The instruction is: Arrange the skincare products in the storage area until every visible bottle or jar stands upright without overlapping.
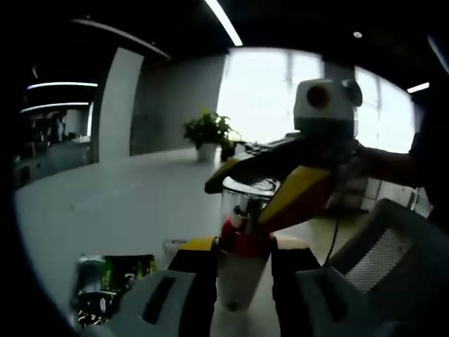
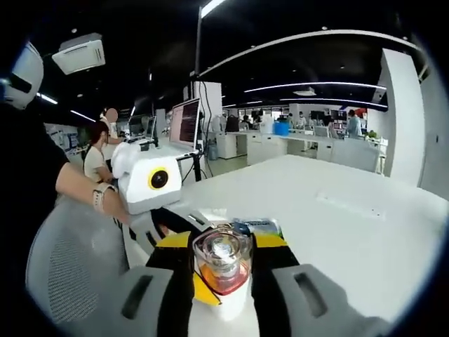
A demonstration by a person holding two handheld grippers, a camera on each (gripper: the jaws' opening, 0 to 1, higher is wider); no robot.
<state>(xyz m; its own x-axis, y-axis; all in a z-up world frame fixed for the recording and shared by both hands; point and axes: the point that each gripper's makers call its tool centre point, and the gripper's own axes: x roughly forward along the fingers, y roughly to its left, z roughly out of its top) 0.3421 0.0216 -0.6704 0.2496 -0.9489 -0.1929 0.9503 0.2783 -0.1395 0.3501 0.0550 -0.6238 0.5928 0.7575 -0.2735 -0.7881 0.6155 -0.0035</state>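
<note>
A bottle (image 1: 237, 277) with a white body, a red band and a clear cap stands lifted above the white table (image 1: 133, 203). My left gripper (image 1: 242, 246) is shut on its white body, a yellow-tipped jaw on each side. From the right, my right gripper (image 1: 261, 188) reaches in with its yellow jaws around the clear cap. In the right gripper view the same bottle (image 2: 222, 263) points its cap at the camera, pressed between the jaws of my right gripper (image 2: 223, 242). The left gripper (image 2: 184, 226) comes in from the left, held by a hand.
A green and black packet (image 1: 112, 288) lies on the table at the lower left. A potted plant (image 1: 207, 133) stands at the far edge. A grey mesh chair back (image 2: 70, 274) sits close beside the grippers. A person's forearm (image 2: 84, 186) crosses the left.
</note>
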